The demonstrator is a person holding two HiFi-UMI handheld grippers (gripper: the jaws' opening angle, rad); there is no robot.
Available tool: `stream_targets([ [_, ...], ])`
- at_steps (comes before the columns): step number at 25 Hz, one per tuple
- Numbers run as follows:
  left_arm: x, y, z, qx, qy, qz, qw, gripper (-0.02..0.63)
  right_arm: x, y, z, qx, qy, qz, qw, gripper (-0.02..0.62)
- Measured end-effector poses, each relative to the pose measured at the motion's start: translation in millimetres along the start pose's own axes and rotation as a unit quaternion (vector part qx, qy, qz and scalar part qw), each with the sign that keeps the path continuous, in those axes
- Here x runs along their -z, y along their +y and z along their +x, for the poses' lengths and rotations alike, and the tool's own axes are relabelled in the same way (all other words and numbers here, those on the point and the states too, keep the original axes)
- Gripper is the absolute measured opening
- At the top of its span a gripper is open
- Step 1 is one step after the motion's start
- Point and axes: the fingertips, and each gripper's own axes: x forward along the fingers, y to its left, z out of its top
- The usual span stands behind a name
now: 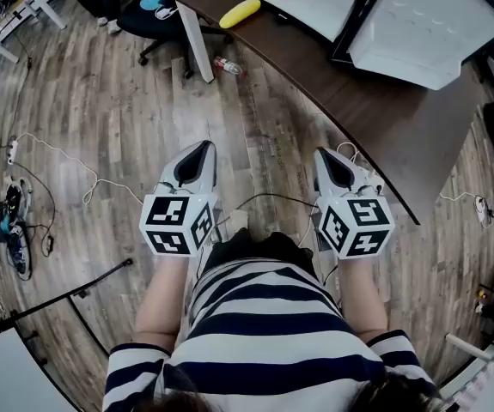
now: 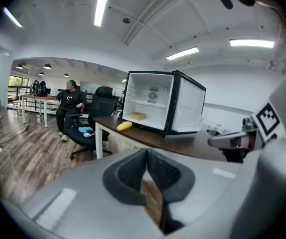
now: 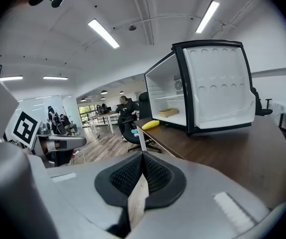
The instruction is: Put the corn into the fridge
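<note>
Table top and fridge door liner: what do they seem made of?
Table top: dark wood or wood-look laminate, matte, faint grain; can't tell which. Fridge door liner: white moulded plastic, smooth, slight sheen, with pressed dimples.

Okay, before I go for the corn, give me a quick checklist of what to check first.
1. Fridge door open: ok.
2. Corn lying uncovered on the table, in front of the fridge: ok.
3. Left gripper open for a grasp: not ok, jaws together, empty.
4. Right gripper open for a grasp: not ok, jaws together, empty.
5. Free room inside the fridge beside the tan box: ok.
6. Grippers near the corn: not ok, both well short of it.
</note>
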Motion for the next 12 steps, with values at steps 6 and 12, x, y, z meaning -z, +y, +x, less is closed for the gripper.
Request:
stream_targets([
  [6, -9, 29, 23, 0.019, 0.007, -0.001, 0.9998, 0.000, -12, 7, 35, 0.003, 0.002, 0.014, 1.000, -0.008],
  [12, -16, 58, 44, 0.037, 0.013, 0.018, 0.9991, 0.000, -14, 19, 66, 0.010, 0.010, 0.023, 1.000, -0.008],
])
